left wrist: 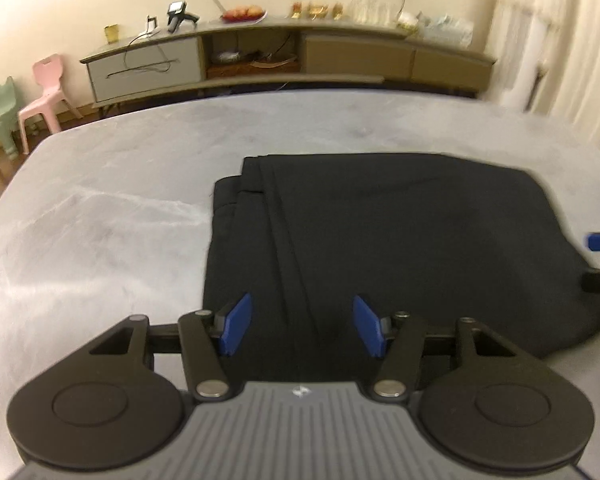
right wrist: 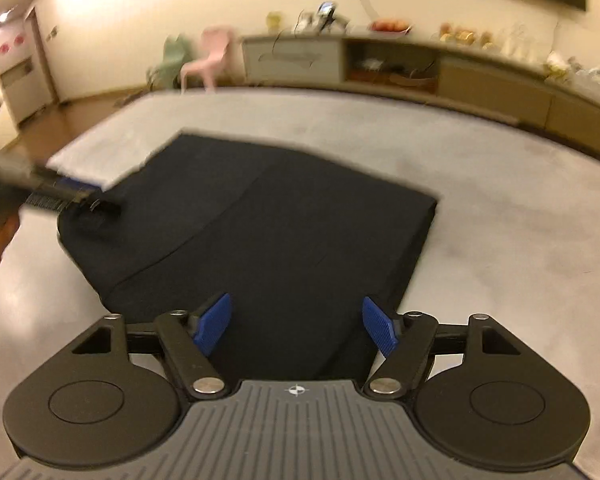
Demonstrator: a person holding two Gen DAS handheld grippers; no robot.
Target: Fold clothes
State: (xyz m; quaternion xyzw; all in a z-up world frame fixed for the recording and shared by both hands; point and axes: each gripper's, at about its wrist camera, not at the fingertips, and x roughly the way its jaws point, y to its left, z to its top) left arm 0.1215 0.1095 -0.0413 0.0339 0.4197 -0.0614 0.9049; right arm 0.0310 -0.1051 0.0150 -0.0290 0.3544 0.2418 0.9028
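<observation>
**Two open grippers over one folded black garment**

One black garment [left wrist: 400,240] lies flat on the grey table [left wrist: 100,220], already doubled into a compact block: layered edges stack at its far left corner in the left wrist view, and a fold line runs diagonally across its top in the right wrist view. Whether more folds are due or this is the finished shape cannot be told.

It looks like soft, limp cloth, light and matte, likely to sag and slide apart if lifted by one layer only. By my judgement, the safest hold is at a corner or along an edge, pinching all layers together, one gripper at each end of the same side.

The left gripper [left wrist: 300,326] hovers over the garment's near edge, jaws wide apart, nothing between them. The right gripper [right wrist: 296,326] sits likewise above the garment's near edge, jaws spread, holding nothing. In the right wrist view the left gripper appears blurred at the garment's left corner; its contact with the cloth is unclear.
</observation>
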